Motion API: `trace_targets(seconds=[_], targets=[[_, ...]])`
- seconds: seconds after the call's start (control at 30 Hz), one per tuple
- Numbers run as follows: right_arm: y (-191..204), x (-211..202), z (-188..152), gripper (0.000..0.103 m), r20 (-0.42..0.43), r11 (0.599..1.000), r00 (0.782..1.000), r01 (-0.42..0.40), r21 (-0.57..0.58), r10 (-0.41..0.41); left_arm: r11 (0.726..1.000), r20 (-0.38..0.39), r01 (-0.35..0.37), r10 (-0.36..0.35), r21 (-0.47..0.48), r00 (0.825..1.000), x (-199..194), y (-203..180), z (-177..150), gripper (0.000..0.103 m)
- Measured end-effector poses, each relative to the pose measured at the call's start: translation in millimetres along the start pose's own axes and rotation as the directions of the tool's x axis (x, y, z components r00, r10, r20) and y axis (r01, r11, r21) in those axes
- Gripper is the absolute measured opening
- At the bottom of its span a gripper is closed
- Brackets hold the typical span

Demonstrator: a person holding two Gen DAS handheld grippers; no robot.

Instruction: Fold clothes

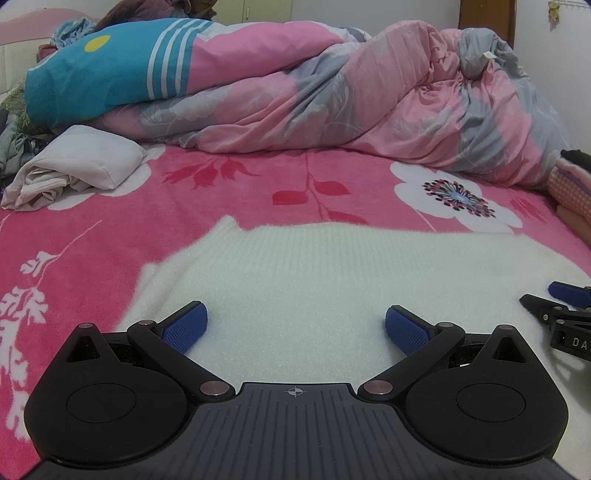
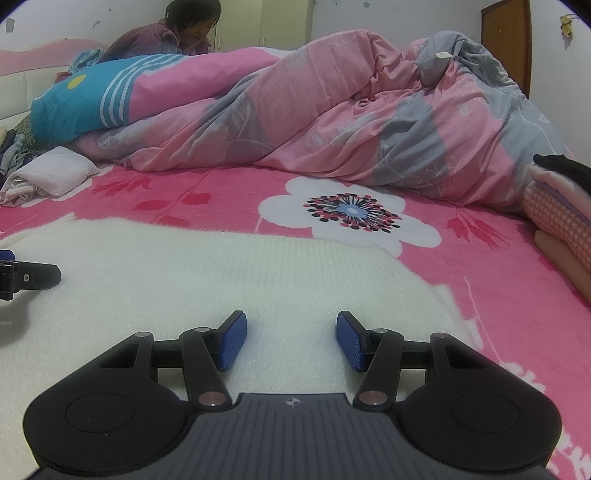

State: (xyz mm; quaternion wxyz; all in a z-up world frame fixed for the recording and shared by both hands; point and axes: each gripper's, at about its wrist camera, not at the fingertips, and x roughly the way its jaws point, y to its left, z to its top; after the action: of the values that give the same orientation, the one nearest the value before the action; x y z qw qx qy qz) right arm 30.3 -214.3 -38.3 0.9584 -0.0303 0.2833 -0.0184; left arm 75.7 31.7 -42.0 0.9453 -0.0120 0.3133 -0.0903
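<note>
Here both the left gripper [image 1: 295,326] and right gripper [image 2: 291,339] hover, jaws released, over the white sweater [image 1: 295,280]; pink blanket [image 1: 110,236] lies bare beyond its edges.

This is a bedroom in a home; a bed [image 1: 221,192] covered with a pink flowered blanket fills the view; a rumpled pink and grey duvet [image 1: 369,110] lies heaped across it; a wooden door [image 2: 506,44] and pale wardrobe doors [image 2: 266,22] stand behind; a person [image 2: 177,33] sits beyond the bedding.

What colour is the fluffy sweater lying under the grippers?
The sweater is creamy white with a ribbed knit; the left wrist view shows it best.
</note>
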Motion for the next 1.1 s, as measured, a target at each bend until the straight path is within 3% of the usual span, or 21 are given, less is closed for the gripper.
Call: trace_targets(seconds=[0.83, 1.1], targets=[[-0.5, -0.2, 0.7, 0.057, 0.002, 1.000, 1.000, -0.001, 0.002, 0.001, 1.000, -0.003, -0.002, 0.002, 0.002, 1.000, 0.9, 0.4, 0.4, 0.103], [-1.1, -1.3, -0.1, 0.057, 0.005, 1.000, 1.000, -0.004, 0.006, 0.004, 1.000, -0.043, -0.016, 0.016, 0.017, 0.999, 1.3, -1.7, 8.4, 0.103]])
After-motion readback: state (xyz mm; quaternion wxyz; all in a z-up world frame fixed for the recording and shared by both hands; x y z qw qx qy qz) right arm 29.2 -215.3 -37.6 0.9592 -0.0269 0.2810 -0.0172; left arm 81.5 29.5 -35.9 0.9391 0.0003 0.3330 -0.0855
